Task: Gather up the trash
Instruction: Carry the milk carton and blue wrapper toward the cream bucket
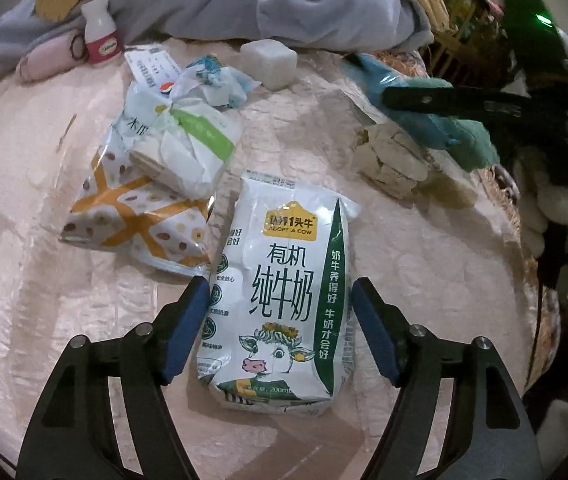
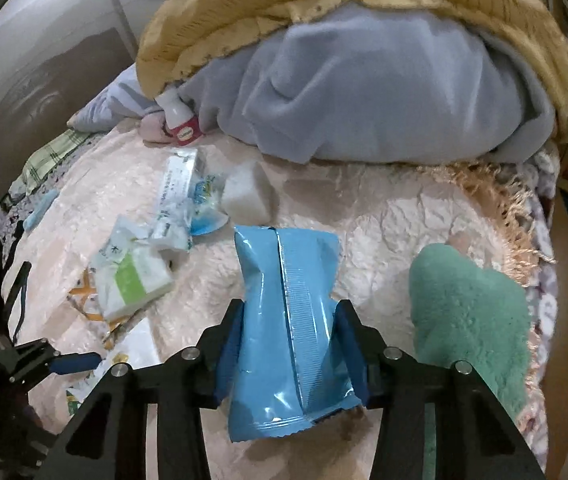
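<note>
A white and green milk carton [image 1: 288,240] lies flat on the pale pink bedcover [image 1: 43,240]. My left gripper [image 1: 279,284] straddles the carton's middle, jaws open, its blue pads close beside the carton's two long edges. In the right wrist view a shiny blue snack packet [image 2: 284,272] stands between the fingers of my right gripper [image 2: 288,306], which is shut on it and pinches it in at the waist. The right gripper's black finger [image 1: 424,100] shows far right in the left wrist view, over the blue packet.
More litter lies beyond the carton: an orange-patterned wrapper [image 1: 131,216], a tissue pack with a green band [image 1: 187,140], a crumpled blue-white wrapper [image 1: 215,80], a white cube [image 1: 269,62], a small red-labelled bottle [image 1: 99,36]. A grey blanket [image 2: 384,88] is heaped behind. A green plush [image 2: 472,320] is right.
</note>
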Motion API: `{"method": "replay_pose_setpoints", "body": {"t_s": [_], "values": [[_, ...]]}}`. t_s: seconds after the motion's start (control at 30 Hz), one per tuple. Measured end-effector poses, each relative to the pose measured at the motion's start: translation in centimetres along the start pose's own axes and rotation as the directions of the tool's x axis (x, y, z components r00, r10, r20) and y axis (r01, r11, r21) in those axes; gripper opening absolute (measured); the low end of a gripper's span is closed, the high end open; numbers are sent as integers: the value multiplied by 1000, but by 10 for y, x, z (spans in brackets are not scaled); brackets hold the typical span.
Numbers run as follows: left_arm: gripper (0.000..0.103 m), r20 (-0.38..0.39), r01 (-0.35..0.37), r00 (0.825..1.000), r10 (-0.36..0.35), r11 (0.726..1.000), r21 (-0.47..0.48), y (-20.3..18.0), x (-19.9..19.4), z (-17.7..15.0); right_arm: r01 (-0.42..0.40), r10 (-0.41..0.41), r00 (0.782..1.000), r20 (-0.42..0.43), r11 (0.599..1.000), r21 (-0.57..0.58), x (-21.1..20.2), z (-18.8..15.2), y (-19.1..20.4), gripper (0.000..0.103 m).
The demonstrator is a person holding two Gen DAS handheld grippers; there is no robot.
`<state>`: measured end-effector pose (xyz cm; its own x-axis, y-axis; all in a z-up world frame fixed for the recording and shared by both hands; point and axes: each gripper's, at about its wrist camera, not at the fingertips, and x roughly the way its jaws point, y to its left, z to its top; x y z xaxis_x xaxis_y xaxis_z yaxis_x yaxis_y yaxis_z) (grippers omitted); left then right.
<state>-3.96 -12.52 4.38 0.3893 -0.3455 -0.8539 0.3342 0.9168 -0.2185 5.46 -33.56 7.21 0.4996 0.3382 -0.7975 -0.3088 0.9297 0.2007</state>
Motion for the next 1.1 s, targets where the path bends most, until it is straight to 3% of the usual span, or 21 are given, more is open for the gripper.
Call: {"method": "replay_pose_setpoints", "body": {"t_s": [0.2,0.47,0.7,1.1], "values": [[72,21,25,999,-25,1000,-6,-3,-7,-10,-23,23,995,99,1000,-10,-51,-12,14,43],[71,71,19,997,-21,1000,18,-33,-31,-17,-11,14,990,140,1000,-26,-110,-68,30,43],[71,114,12,993,-19,998,63,-71,-46,-14,76,-70,984,163,997,-29,-145,-111,29,43],[71,137,61,987,-85,983,171,-153,-49,4,176,-181,960,213,984,42,-201,-144,-9,43]]}}
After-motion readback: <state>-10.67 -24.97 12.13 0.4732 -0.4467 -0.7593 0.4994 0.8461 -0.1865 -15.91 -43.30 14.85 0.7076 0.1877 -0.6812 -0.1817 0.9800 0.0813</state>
